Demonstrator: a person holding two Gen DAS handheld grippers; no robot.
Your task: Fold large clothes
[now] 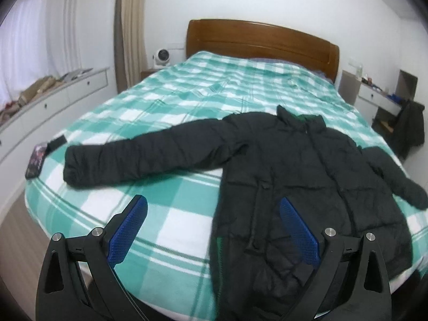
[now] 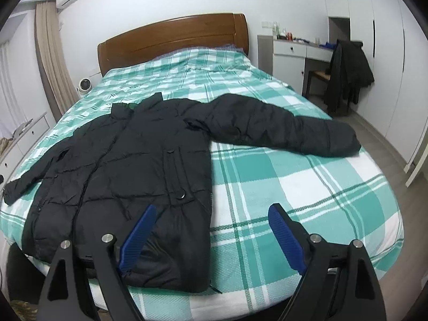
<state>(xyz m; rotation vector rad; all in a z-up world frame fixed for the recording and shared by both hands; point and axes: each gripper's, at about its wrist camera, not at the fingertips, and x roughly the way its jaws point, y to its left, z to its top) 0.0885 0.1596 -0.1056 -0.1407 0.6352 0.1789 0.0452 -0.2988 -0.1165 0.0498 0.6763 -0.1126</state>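
We have the black puffer jacket spread front-up, sleeves out toward nine and three o'clock, on the checked bedspread, so our left gripper and right gripper, both wide and empty, straddle its hem edges ready to fold.

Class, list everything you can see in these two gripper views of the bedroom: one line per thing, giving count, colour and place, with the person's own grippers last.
puffer jacket: one, black, spread flat on the bed, sleeves out.
bed cover: one, green and white check, over the bed.
headboard: one, brown wood, far end of bed.
phone: one, dark, near the bed's left edge.
small fan: one, white, left of the headboard.
hanging coat: one, black, on a chair by the desk.
desk: one, white, right of the bed.
left gripper: black, blue pads, open.
right gripper: black, blue pads, open.
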